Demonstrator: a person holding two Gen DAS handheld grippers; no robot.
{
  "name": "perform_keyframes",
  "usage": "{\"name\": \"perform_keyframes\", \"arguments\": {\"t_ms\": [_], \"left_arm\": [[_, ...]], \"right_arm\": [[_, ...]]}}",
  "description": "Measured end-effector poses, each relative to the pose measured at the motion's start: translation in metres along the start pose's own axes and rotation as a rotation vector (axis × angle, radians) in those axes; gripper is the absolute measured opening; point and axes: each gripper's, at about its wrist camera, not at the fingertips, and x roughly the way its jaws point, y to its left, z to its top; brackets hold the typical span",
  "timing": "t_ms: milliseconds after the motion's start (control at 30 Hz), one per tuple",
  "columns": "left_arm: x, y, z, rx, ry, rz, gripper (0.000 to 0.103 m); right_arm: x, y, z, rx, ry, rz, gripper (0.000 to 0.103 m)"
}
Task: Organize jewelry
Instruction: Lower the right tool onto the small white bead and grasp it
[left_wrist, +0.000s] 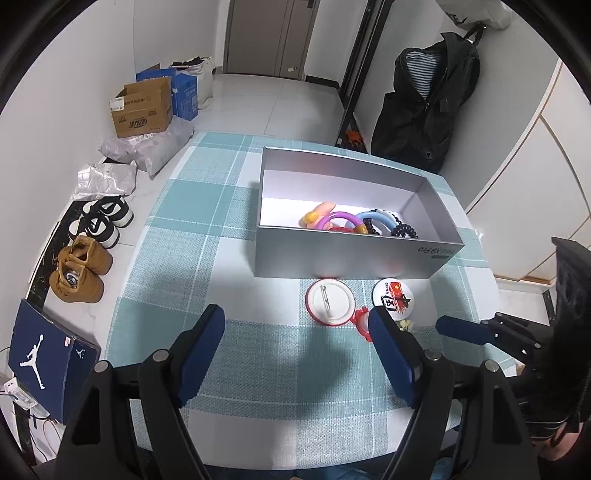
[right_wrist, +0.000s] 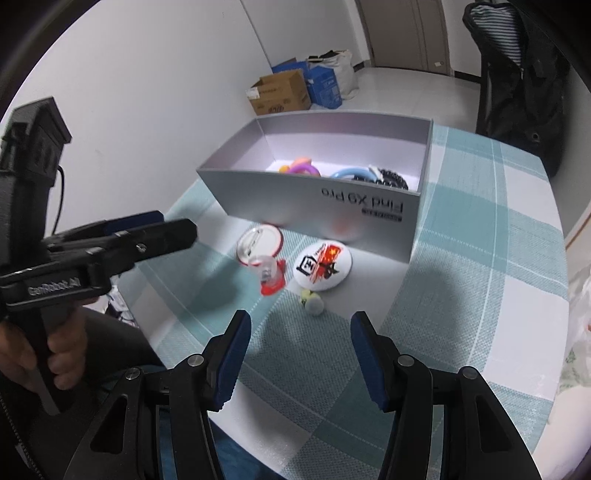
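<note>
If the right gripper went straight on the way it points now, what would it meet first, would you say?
Probably the small pale yellow-green trinket on the checked tablecloth; the open right gripper holds nothing, though depth is unclear.

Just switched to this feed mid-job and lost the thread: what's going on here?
A person holds a gripper in each hand over a checked tablecloth. Both the left gripper and the right gripper are open and empty. The grey box already holds bracelets and hair ties. Two badges, a small red item and a little pale piece lie on the cloth in front of it.
</note>
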Motion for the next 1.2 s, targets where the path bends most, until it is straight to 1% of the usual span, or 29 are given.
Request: {"name": "perform_keyframes", "arguments": {"t_ms": [167, 233, 367, 400, 433, 500, 567, 633, 700, 733, 833, 1000, 1200], "left_arm": [[0.001, 0.0, -0.002, 0.003, 0.008, 0.014, 0.077], [0.001, -0.002, -0.002, 0.011, 0.007, 0.017, 0.077], [0.0, -0.004, -0.002, 0.028, 0.002, 0.027, 0.077], [0.0, -0.005, -0.002, 0.029, 0.003, 0.025, 0.077], [0.0, -0.005, -0.002, 0.029, 0.004, 0.026, 0.077], [0.0, -0.005, -0.002, 0.029, 0.003, 0.03, 0.077], [-0.001, -0.004, -0.002, 0.025, 0.004, 0.032, 0.077], [-0.002, -0.003, -0.002, 0.018, 0.004, 0.029, 0.077], [-0.001, -0.001, -0.002, 0.011, 0.006, 0.03, 0.077], [-0.001, -0.001, -0.001, 0.006, 0.009, 0.029, 0.077], [0.0, 0.0, -0.001, -0.003, 0.012, 0.026, 0.077], [0.0, 0.001, -0.003, -0.004, 0.016, 0.027, 0.077], [-0.001, 0.004, -0.003, -0.019, 0.015, 0.022, 0.077]], "right_arm": [[0.007, 0.0, 0.001, 0.005, 0.013, -0.038, 0.051], [0.008, 0.0, 0.002, 0.009, 0.012, -0.049, 0.046], [0.011, 0.002, 0.005, -0.001, 0.015, -0.067, 0.041], [0.012, 0.003, 0.007, -0.007, 0.012, -0.08, 0.037], [0.012, 0.004, 0.007, -0.01, 0.01, -0.1, 0.031], [0.014, 0.005, 0.008, -0.02, 0.011, -0.138, 0.027], [0.015, 0.008, 0.009, -0.033, 0.014, -0.151, 0.027], [0.019, 0.011, 0.009, -0.052, 0.016, -0.167, 0.02], [0.021, 0.014, 0.008, -0.068, 0.019, -0.171, 0.016], [0.021, 0.015, 0.008, -0.076, 0.02, -0.176, 0.012], [0.022, 0.02, 0.006, -0.118, 0.022, -0.203, 0.007], [0.023, 0.024, 0.005, -0.148, 0.02, -0.2, 0.006], [0.021, 0.017, 0.006, -0.106, 0.022, -0.133, 0.01]]}}
